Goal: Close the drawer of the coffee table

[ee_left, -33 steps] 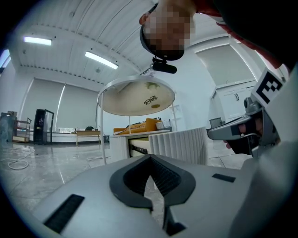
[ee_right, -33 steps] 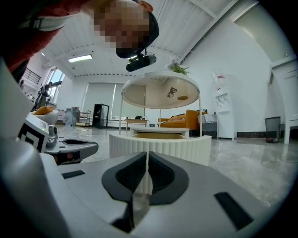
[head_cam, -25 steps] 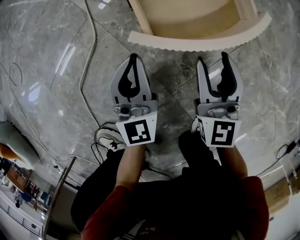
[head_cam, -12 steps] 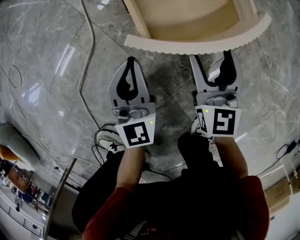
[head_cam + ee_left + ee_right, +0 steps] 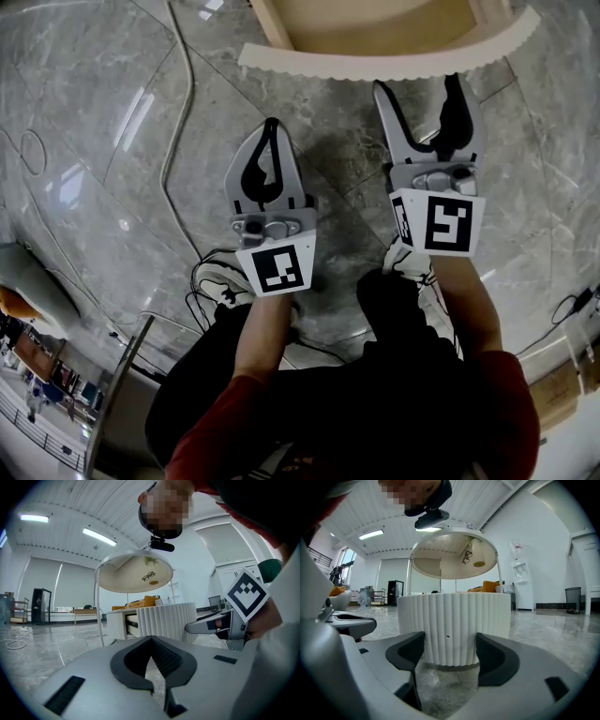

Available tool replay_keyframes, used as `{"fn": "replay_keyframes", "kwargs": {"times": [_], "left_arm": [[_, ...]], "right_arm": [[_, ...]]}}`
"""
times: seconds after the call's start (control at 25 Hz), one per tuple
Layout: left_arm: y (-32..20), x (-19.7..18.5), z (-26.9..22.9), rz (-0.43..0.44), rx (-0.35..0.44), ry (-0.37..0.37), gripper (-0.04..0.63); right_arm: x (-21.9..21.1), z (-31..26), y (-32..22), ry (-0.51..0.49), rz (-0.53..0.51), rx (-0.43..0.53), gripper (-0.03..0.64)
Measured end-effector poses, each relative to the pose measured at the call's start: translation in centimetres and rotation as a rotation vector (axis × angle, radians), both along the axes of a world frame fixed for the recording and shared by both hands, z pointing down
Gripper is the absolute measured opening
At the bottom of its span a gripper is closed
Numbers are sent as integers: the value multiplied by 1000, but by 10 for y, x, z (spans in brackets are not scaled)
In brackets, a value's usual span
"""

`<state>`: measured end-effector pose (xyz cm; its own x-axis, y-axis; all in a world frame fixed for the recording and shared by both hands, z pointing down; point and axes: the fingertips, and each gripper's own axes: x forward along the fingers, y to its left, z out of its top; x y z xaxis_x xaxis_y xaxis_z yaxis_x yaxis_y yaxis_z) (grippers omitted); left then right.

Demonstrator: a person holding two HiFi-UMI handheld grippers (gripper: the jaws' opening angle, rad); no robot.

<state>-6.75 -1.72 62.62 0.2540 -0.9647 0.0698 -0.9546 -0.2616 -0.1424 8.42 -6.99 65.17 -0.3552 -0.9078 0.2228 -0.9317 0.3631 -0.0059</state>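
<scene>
Observed: the drawer with the cream ribbed curved front and pale wooden interior (image 5: 375, 64) stands pulled out, lying across the top edge of the head view above both tongs. In the left gripper view the same drawer (image 5: 166, 619) projects clear of the low white desk (image 5: 117, 620), with a gap visible behind the ribbed front.

Right tongs (image 5: 417, 89): the jaws have just been opening and now stand wide, with nothing between the pads. In the right gripper view the right tongs (image 5: 450, 652) face the ribbed front (image 5: 454, 620) squarely, with a strip of floor showing between. From the head view the tips reach up to the lower edge of the front. I cannot confirm contact.

Left tongs (image 5: 270, 124): jaws closed tip to tip, holding nothing, confirmed in the left gripper view (image 5: 151, 638). They sit lower in the head view, well short of the drawer.

The grey marble floor (image 5: 112, 141) carries a thin grey cable (image 5: 178, 141) at upper left.
</scene>
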Motion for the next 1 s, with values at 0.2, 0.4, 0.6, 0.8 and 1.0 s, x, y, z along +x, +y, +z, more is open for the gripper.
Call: {"fn": "replay_keyframes", "kwargs": {"times": [0.2, 0.4, 0.6, 0.8, 1.0], "left_arm": [[-1, -2, -1, -5, -1, 0, 12], [-4, -2, -2, -17, 0, -2, 12], [-8, 1, -7, -23, 10, 14, 12], [-12, -1, -12, -25, 22, 8, 12], [-15, -5, -16, -43, 32, 3, 12]], "right_arm": [[-6, 1, -19, 43, -8, 20, 324], [-13, 5, -41, 71, -14, 41, 324], [-21, 5, -65, 71, -11, 63, 324], [-27, 4, -88, 59, -7, 67, 324], [-33, 3, -109, 62, -7, 69, 324]]}}
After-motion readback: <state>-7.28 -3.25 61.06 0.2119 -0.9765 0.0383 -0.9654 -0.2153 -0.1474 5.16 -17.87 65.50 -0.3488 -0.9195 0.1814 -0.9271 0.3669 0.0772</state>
